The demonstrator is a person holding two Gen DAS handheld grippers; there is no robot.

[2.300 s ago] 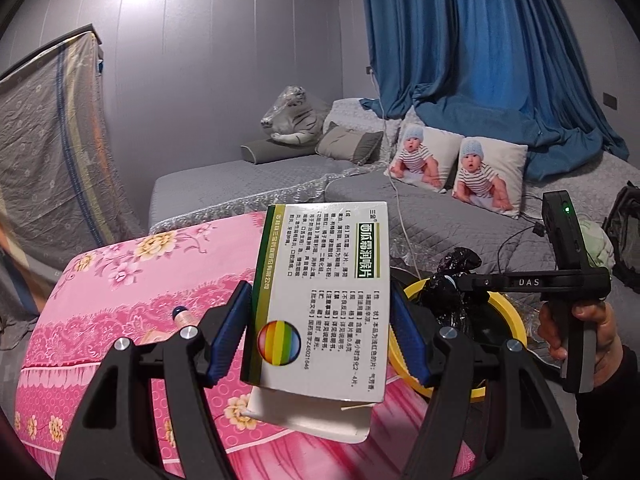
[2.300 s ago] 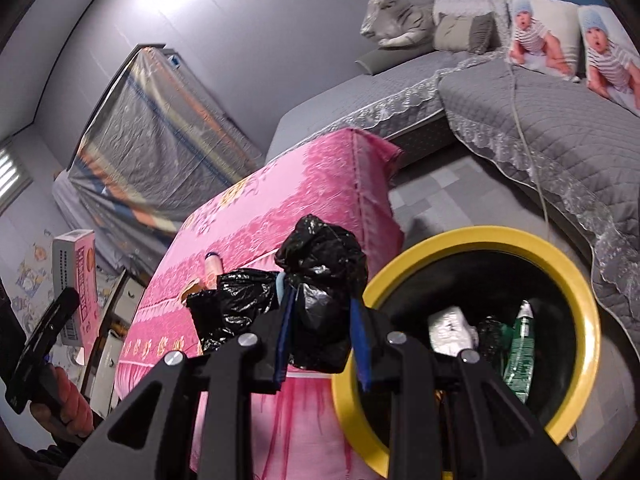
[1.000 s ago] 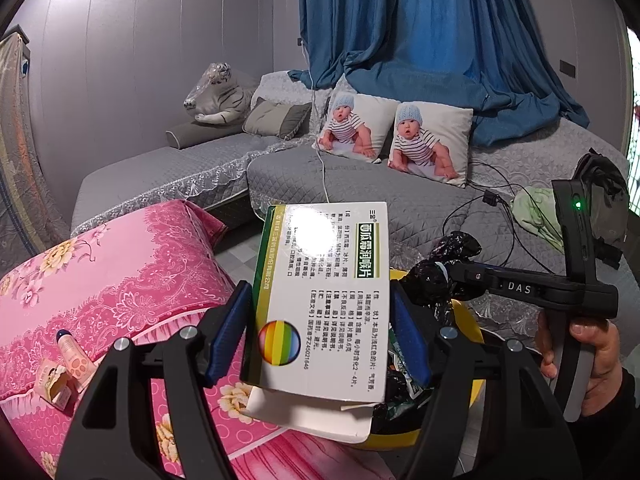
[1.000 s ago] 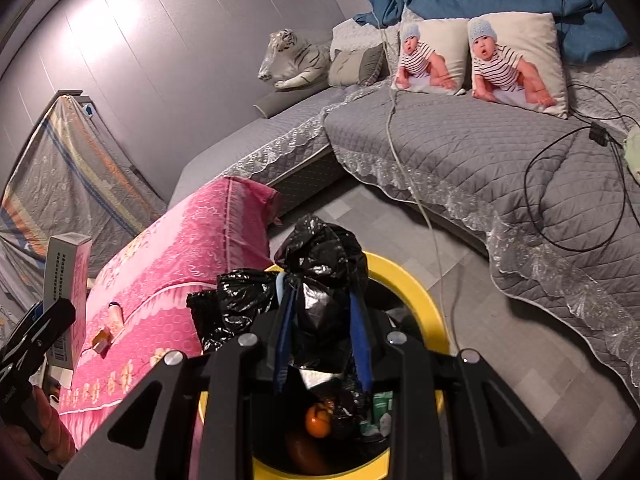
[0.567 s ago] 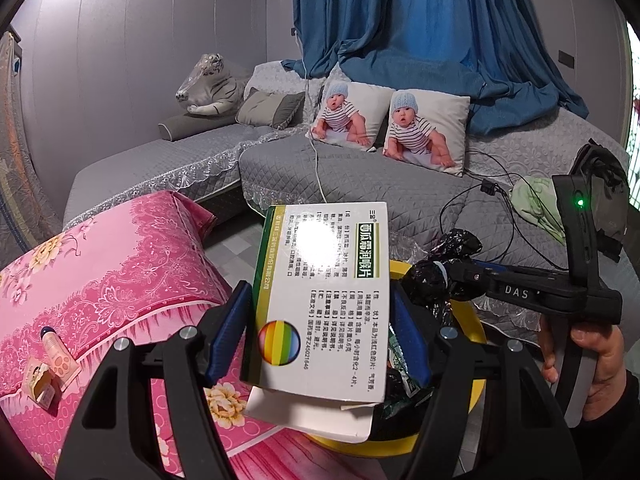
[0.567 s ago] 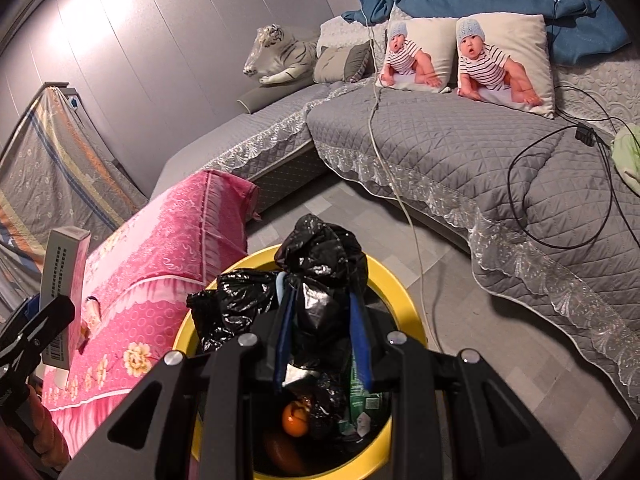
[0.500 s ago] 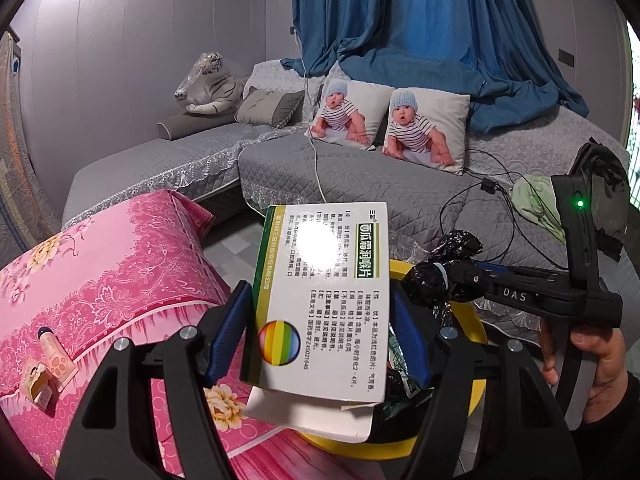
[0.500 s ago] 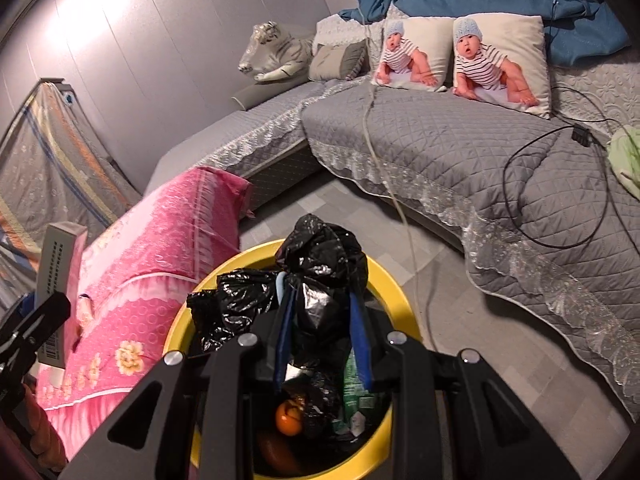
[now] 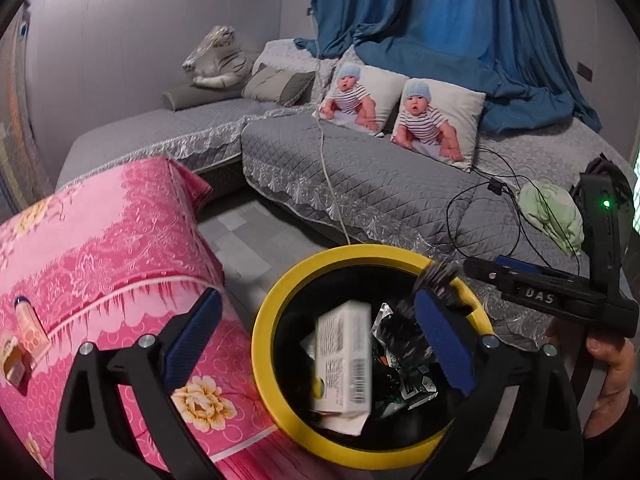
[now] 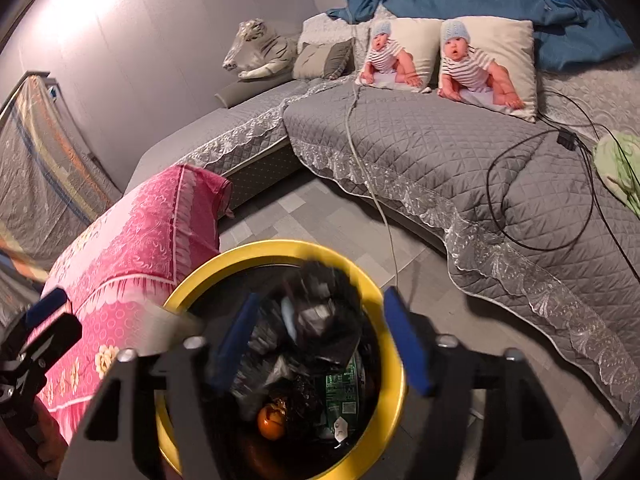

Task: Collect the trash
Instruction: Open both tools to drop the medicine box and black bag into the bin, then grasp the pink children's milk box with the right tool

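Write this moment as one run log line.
left gripper: opening, box dropping into bin | right gripper: opening, black bag released

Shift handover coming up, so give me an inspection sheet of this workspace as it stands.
Surface: pink floral cloth beside the bin, small tube lying on it.
Job's things: white box and black bag dropping into yellow-rimmed bin.
Clutter: orange fruit and wrappers in the bin.
Grippers: left gripper and right gripper both opening over the bin, pads clear.
Cables: black cable and white cord on the sofa.
Surroundings: grey sofa, blue curtain.
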